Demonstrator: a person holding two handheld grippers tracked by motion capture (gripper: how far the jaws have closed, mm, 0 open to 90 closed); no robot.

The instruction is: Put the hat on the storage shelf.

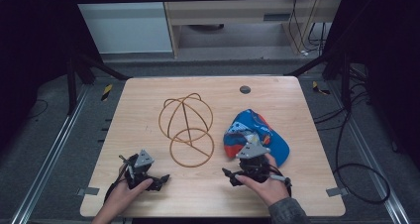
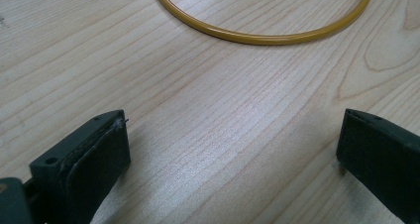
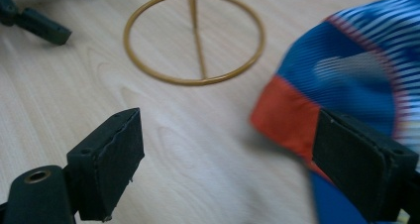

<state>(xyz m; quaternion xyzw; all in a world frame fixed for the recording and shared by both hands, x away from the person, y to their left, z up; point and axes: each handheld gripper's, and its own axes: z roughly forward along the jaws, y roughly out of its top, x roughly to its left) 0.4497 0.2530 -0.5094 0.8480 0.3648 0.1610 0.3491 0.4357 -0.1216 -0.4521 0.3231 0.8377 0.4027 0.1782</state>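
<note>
Lying at the right of centre in the high view, on the desk: a blue, orange and white cap, crumpled rather than domed. Standing just left of it, at the middle of the frame: a gold wire hat stand, its ring base flat on the wood and its rounded cage rising behind.

Resting low in the frame, left claw released, jaws spread wide over bare wood in the left gripper view, with the arc of the stand's base ring crossing the top of that frame. Hovering at the lower right of centre, right claw likewise released, gripping nothing; in the right gripper view, one jaw over bare wood at lower left, the other overlapping the cap's orange panel at right, whether touching it being unclear.

Judging the cap as light, soft and limp: likely folding and sagging when lifted, not slippery, not fragile. Probably best pinching at the near edge, where cloth is doubled. Judging the stand as stiff, thin and light, so apt to slide or tip if nudged.
</note>
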